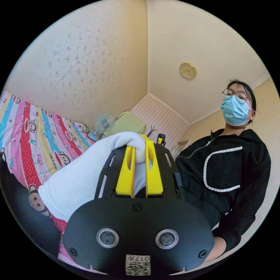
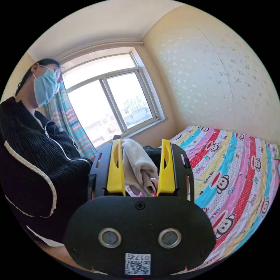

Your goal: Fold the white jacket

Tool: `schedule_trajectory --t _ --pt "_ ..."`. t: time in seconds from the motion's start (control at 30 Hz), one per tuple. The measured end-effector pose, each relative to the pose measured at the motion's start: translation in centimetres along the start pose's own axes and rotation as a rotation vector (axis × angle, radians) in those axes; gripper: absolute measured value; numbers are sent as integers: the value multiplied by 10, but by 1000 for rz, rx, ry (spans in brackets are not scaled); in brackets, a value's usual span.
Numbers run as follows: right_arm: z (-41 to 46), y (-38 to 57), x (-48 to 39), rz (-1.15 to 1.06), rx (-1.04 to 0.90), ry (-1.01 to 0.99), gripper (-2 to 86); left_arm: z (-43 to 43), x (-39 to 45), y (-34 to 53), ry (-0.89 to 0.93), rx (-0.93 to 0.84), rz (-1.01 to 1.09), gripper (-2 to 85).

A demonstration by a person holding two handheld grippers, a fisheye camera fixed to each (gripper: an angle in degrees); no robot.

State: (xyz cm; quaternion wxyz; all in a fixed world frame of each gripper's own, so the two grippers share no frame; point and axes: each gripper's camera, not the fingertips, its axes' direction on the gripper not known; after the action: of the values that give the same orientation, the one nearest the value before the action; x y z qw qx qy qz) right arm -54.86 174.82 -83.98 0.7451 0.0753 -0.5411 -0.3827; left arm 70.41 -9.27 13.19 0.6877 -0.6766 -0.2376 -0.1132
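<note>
In the left gripper view, the white jacket (image 1: 84,175) rises in a thick fold from the bed into my left gripper (image 1: 140,141). Its yellow jaws stand close together and pinch the fabric at their tips. In the right gripper view, my right gripper (image 2: 141,143) has its yellow jaws wide apart. A bunched piece of the white jacket (image 2: 138,166) hangs between them, lying against the left jaw and clear of the right one.
A striped cartoon-print bedsheet (image 1: 35,137) (image 2: 233,175) covers the bed. A person in a black zip jacket (image 1: 227,172) (image 2: 32,163) stands close by. A small fan (image 1: 102,124) and a green bundle (image 1: 125,122) sit by the wall. A window (image 2: 116,102) lies behind.
</note>
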Motion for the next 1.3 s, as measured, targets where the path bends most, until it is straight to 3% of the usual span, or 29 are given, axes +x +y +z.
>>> schedule_trajectory --t 0.13,0.3,0.43,0.67,0.7,0.8,0.9,0.97,1.07,1.2,1.3 --pt "25 17 -37 -218 -182 137 192 42 73 -66 142 -31 271 62" --pt "-8 11 -75 -263 183 128 79 81 136 -114 263 -107 506 67" --pt "-52 -9 -78 -157 372 183 55 87 121 -131 228 -110 351 86" --pt "-94 -29 -50 107 460 263 49 136 99 -71 65 -394 211 112" --pt "-100 -30 -49 103 471 246 49 134 96 -66 68 -371 186 112" --pt "-99 -40 -70 42 471 290 48 115 88 -42 248 -70 115 123" --pt "-71 -68 -108 -103 303 375 48 113 100 -29 241 148 146 192" --pt "-46 -81 -136 -225 174 412 48 120 124 -24 40 224 265 243" --pt "-13 -90 -177 -385 29 407 48 143 151 -20 -72 184 375 259" --pt "27 -90 -217 -548 -109 441 46 174 162 -14 -32 100 395 214" --pt "51 -79 -222 -600 -222 576 44 169 140 -9 -138 99 166 126"
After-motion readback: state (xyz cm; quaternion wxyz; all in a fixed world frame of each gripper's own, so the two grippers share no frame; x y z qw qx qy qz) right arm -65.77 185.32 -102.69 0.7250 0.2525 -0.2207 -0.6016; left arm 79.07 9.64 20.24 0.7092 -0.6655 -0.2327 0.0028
